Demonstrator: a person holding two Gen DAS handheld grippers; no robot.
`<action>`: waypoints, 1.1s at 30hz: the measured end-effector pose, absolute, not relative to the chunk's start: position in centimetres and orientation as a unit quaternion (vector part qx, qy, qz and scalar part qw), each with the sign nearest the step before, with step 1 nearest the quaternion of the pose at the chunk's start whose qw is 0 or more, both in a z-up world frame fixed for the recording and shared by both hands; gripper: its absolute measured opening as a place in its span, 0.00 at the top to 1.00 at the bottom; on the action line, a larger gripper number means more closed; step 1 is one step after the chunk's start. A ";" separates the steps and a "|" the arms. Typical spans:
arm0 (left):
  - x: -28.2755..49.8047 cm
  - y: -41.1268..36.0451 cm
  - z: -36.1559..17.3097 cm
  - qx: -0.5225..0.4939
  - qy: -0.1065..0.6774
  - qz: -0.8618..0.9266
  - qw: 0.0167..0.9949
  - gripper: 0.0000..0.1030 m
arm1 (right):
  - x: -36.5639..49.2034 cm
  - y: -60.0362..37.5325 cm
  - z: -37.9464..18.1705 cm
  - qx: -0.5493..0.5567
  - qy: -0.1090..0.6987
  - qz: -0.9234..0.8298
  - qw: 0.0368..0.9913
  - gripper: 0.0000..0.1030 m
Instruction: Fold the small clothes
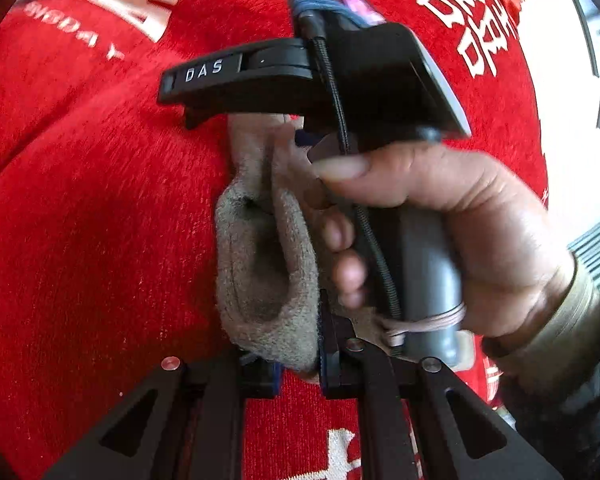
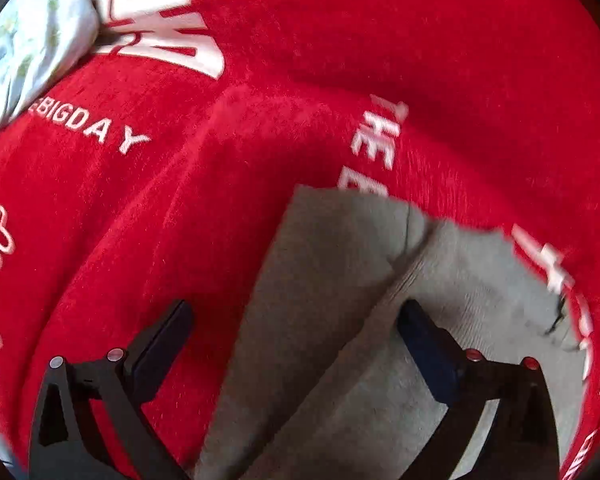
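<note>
Mid-fold: left gripper [image 1: 298, 372] pinching the grey sock [image 1: 266, 264] at lower centre, right gripper [image 2: 296, 344] wide open over it; next, probably closing on the cuff.

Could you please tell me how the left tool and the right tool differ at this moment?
The left tool is nearly shut, pinching the beige fleece garment; the right tool is wide open, gripping nothing. The left tool holds a bunched edge; the right tool straddles a flatter stretch of that garment. Both are black, over the red plush blanket with white lettering.
</note>
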State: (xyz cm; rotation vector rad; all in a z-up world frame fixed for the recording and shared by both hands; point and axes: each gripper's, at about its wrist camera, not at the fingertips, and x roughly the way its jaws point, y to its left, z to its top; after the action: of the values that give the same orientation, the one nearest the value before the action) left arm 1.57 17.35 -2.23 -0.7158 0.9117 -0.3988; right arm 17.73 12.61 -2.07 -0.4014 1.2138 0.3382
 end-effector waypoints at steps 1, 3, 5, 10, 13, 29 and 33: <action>1.6 17.6 -2.3 -0.343 0.428 -0.190 0.815 0.87 | 17.8 12.6 -2.1 -0.182 0.565 0.156 0.790 0.07; 1.7 17.9 -2.5 -0.354 0.430 -0.191 0.808 0.87 | 17.8 12.2 -1.8 -0.180 0.559 0.151 0.795 0.18; 1.9 18.0 -2.5 -0.358 0.434 -0.187 0.805 0.87 | 17.9 11.8 -1.5 -0.184 0.556 0.145 0.798 0.34; 1.9 18.1 -1.9 -0.354 0.426 -0.182 0.812 0.91 | 19.0 10.3 -0.3 -0.187 0.558 0.146 0.795 0.77; 1.4 17.6 -0.4 -0.316 0.419 -0.171 0.834 0.91 | 19.6 8.2 0.8 -0.131 0.563 0.164 0.799 0.78; 0.1 13.2 5.0 -0.187 0.417 -0.144 0.878 0.91 | 20.3 1.3 5.8 0.032 0.548 0.218 0.807 0.78; 0.5 11.6 6.0 -0.166 0.419 -0.141 0.881 0.91 | 20.6 0.1 6.7 0.058 0.546 0.224 0.805 0.78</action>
State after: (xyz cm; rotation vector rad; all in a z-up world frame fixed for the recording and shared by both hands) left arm 0.47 11.55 6.02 -0.3461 0.8727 -0.2935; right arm 20.62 0.11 6.69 0.1241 1.1680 0.4792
